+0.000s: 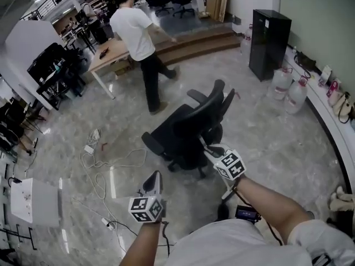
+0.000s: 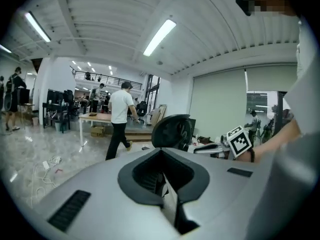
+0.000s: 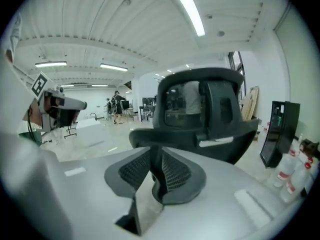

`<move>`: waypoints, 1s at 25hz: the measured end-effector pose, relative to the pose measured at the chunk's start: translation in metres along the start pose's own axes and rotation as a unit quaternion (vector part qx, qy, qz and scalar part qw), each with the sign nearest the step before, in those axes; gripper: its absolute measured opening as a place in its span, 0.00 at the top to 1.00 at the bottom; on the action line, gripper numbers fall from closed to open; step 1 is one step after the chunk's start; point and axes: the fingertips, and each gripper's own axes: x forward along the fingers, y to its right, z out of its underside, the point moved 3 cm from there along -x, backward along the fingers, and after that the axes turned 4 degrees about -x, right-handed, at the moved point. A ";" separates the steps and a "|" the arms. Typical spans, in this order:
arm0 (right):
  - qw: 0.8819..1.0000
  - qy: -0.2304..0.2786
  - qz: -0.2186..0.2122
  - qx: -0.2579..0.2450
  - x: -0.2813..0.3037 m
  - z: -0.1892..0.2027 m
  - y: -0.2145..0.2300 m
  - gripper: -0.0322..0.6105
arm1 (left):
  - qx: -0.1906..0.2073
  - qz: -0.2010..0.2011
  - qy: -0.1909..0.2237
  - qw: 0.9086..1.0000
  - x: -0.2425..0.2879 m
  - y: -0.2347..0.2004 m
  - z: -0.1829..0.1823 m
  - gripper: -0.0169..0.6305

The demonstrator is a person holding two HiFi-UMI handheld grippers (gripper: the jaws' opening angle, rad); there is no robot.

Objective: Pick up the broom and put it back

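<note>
Gloss covers the pale, veined stone floor [image 1: 266, 143], which mirrors the ceiling lights in soft streaks. On it stands a black office chair [image 1: 188, 129] with a curved mesh back, hard plastic armrests and a star base on castors. Thin white cables [image 1: 100, 165] loop loosely over the floor to the left of the chair. By the right wall a tall, matt black cabinet [image 1: 269, 43] stands near two translucent, rounded water jugs [image 1: 297, 96]. Farther back, a person in a white T-shirt [image 1: 136, 37] walks past a wooden table [image 1: 108, 54] on slim white legs and low wooden steps [image 1: 194, 43]. Overhead runs a white ribbed ceiling [image 2: 100, 14] with a long tube light [image 2: 160, 36]. The left gripper [image 1: 156, 176] has a smooth grey shell and its dark ribbed jaws rest together, holding nothing. The right gripper [image 1: 209, 150] points at the chair's back, with its ribbed jaws slightly apart and nothing between them. Each gripper carries a white cube printed with black square markers. The broom cannot be made out in any view.
</note>
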 end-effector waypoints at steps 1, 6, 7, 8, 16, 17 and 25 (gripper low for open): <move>1.000 0.012 0.001 -0.002 -0.007 -0.015 -0.016 0.84 | 0.007 0.006 0.005 1.000 -0.011 -0.002 -0.006 0.97; 0.998 0.068 0.008 -0.010 -0.026 -0.102 -0.128 0.89 | 0.016 0.026 0.038 0.999 -0.089 -0.031 -0.047 0.97; 0.997 0.080 0.006 -0.014 -0.028 -0.121 -0.155 0.90 | 0.015 0.028 0.045 0.998 -0.106 -0.037 -0.055 0.97; 0.996 0.092 0.000 -0.017 -0.030 -0.139 -0.182 0.91 | 0.015 0.030 0.050 0.998 -0.122 -0.042 -0.061 0.97; 0.991 0.122 -0.041 -0.019 -0.012 -0.208 -0.327 0.95 | 0.019 -0.011 0.066 0.998 -0.202 -0.078 -0.084 0.97; 0.991 0.122 -0.044 -0.018 -0.009 -0.212 -0.339 0.95 | 0.022 -0.021 0.066 0.997 -0.207 -0.082 -0.085 0.97; 0.989 0.137 -0.043 -0.018 0.010 -0.247 -0.385 0.95 | 0.019 -0.059 0.082 0.995 -0.228 -0.102 -0.101 0.97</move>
